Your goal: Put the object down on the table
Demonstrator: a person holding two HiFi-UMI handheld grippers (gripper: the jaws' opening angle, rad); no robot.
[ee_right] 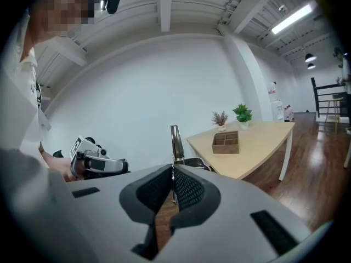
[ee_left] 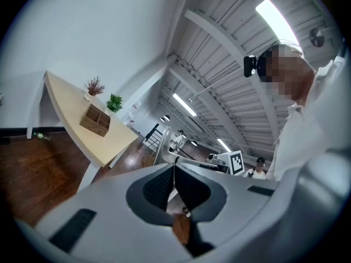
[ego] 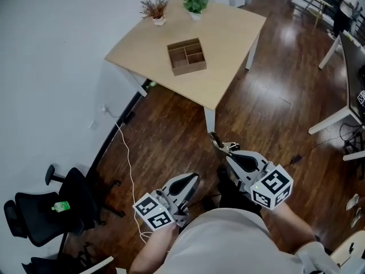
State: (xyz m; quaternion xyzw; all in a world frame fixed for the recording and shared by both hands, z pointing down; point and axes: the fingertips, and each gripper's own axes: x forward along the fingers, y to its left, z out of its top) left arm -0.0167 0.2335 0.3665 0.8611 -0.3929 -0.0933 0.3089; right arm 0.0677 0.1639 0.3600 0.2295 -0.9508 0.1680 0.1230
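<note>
We judge the task barely begun: the small metal tool [ego: 218,142] is in the air, pinched in our right gripper [ego: 228,153], whose jaws are closed tight on its lower end so that the shiny strip stands up past the pads in the right gripper view. Our left gripper [ego: 193,180] has its jaws pressed together with nothing between them, and it hangs just beside the right one over the dark wood floor. The light wooden table [ego: 228,39] stands well apart from us, carrying a divided wooden box [ego: 186,56] and two small potted plants at its far edge. As we see it, the walk to the table, the lowering and the release are all left to do.
</note>
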